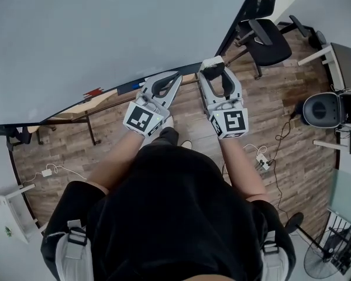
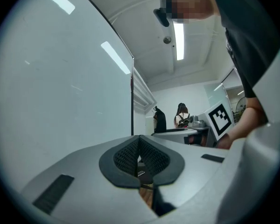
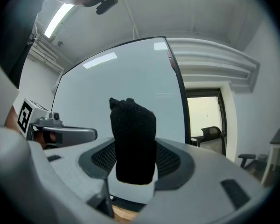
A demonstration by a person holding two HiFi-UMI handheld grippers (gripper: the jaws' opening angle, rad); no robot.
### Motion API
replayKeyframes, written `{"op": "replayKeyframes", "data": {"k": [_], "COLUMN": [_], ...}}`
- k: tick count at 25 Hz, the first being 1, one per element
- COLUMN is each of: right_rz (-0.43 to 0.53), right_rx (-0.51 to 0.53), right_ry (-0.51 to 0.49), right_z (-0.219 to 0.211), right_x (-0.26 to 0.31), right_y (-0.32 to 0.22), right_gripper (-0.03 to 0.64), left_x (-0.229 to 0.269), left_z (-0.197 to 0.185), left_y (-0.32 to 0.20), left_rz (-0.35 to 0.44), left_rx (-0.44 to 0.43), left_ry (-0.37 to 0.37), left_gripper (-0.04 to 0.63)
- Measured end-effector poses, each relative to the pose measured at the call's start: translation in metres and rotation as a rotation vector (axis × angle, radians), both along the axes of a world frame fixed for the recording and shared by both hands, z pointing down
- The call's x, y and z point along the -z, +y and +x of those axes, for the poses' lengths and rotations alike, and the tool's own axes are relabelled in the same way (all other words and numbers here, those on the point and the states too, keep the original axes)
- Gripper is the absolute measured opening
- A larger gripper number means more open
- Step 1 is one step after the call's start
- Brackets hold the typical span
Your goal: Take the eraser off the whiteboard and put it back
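The big whiteboard (image 1: 105, 34) fills the upper left of the head view and stands behind the jaws in the right gripper view (image 3: 126, 73). My right gripper (image 1: 213, 69) is shut on the eraser (image 3: 133, 143), a black felt block on a white base that stands upright between the pads. In the head view the eraser (image 1: 212, 61) shows as a white tip by the board's lower edge. To its left, my left gripper (image 1: 174, 78) is shut with nothing in it, and its black pads (image 2: 151, 157) meet. Both grippers point level, close to the board.
The board's ledge holds a blue marker (image 1: 129, 87) and a red one (image 1: 93, 92). A black office chair (image 1: 270, 40) stands at the right, with cables and a power strip (image 1: 262, 160) on the wood floor. Two people (image 2: 182, 115) stand by a far desk.
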State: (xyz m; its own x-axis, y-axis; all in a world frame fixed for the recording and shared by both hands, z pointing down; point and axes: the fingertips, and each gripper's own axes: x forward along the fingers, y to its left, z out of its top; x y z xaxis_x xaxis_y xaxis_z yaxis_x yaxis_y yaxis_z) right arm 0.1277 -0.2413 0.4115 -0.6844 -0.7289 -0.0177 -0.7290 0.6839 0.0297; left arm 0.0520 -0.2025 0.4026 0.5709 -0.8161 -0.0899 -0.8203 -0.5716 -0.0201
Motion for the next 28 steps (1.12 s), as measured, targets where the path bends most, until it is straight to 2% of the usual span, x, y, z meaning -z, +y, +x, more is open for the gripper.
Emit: {"op": "replayKeyframes", "data": {"k": [28], "right_rz": [-0.069], "right_rx": [-0.083], "right_ry": [0.003], "right_z": [-0.038], "right_x": [-0.114], "right_y": [-0.093], "right_gripper": [0.221], "left_x": [-0.084], "left_z": [-0.026], "left_y": [-0.075], "left_rz": [-0.085], "left_rx": [-0.051], "left_ry": [0.017], "left_gripper": [-0.005]}}
